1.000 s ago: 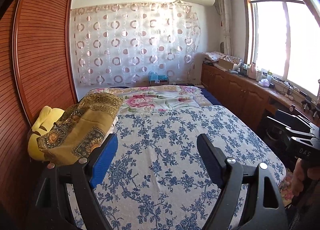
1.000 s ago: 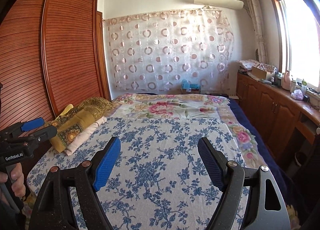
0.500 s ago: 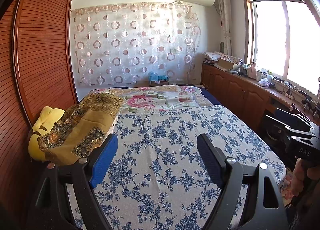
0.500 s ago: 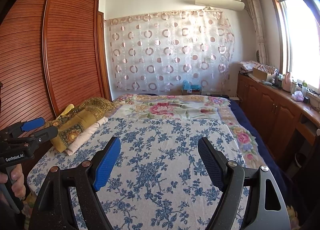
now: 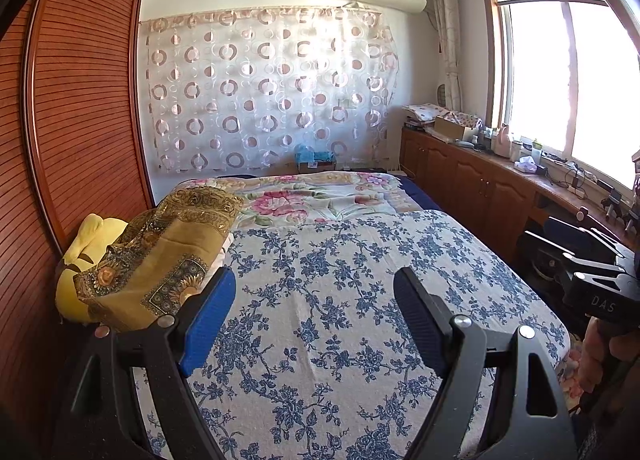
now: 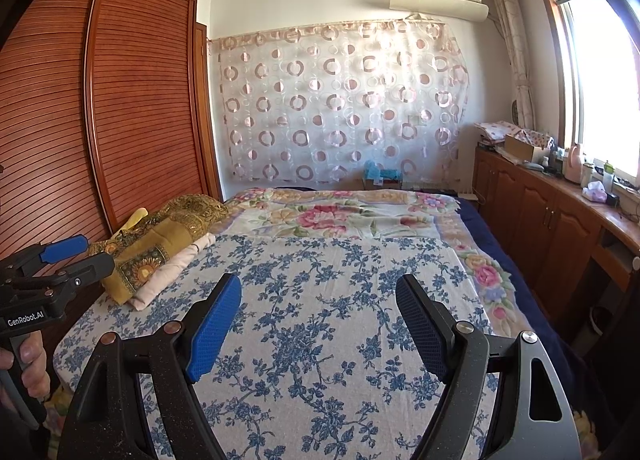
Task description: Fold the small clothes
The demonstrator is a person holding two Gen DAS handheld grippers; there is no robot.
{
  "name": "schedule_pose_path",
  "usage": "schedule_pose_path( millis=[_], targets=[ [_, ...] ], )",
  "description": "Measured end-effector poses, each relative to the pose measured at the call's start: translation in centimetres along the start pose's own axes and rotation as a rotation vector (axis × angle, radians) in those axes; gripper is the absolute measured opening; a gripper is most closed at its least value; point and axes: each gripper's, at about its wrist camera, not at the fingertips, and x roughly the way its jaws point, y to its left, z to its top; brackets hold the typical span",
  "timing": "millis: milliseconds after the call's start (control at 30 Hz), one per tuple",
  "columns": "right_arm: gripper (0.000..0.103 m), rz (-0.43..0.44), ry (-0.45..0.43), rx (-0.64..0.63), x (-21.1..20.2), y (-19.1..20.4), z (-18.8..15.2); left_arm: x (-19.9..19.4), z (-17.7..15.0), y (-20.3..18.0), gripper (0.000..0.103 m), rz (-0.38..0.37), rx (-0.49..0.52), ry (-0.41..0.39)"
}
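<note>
A bed (image 5: pixel 340 292) (image 6: pixel 320 300) covered with a blue-flowered white sheet fills both views. At its left edge lies a pile of cloth: a gold patterned piece (image 5: pixel 160 260) (image 6: pixel 160 240) over a pale pink folded piece (image 6: pixel 172 272), with a yellow plush toy (image 5: pixel 86 244) behind. My left gripper (image 5: pixel 314 284) hovers open over the near end of the bed, nothing between its fingers. My right gripper (image 6: pixel 318 292) is open and empty too, over the same end. Each gripper shows at the edge of the other's view, held by a hand (image 6: pixel 32 364).
A slatted wooden wardrobe (image 5: pixel 80 119) runs along the left of the bed. A low wooden cabinet (image 6: pixel 560 227) with bottles and boxes lines the right wall under a window. A pink floral blanket (image 6: pixel 340 215) covers the bed's far end, before a circle-patterned curtain (image 5: pixel 264 91).
</note>
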Motion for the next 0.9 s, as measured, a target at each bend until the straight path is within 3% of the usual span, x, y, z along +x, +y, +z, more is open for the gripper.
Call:
schedule_pose_path(
  millis=[900],
  targets=[
    [0.081,-0.002,-0.002,0.004,-0.08,-0.51,-0.25,0.04,-0.1,-0.08,0.082,0.002,0.0,-0.002]
  ],
)
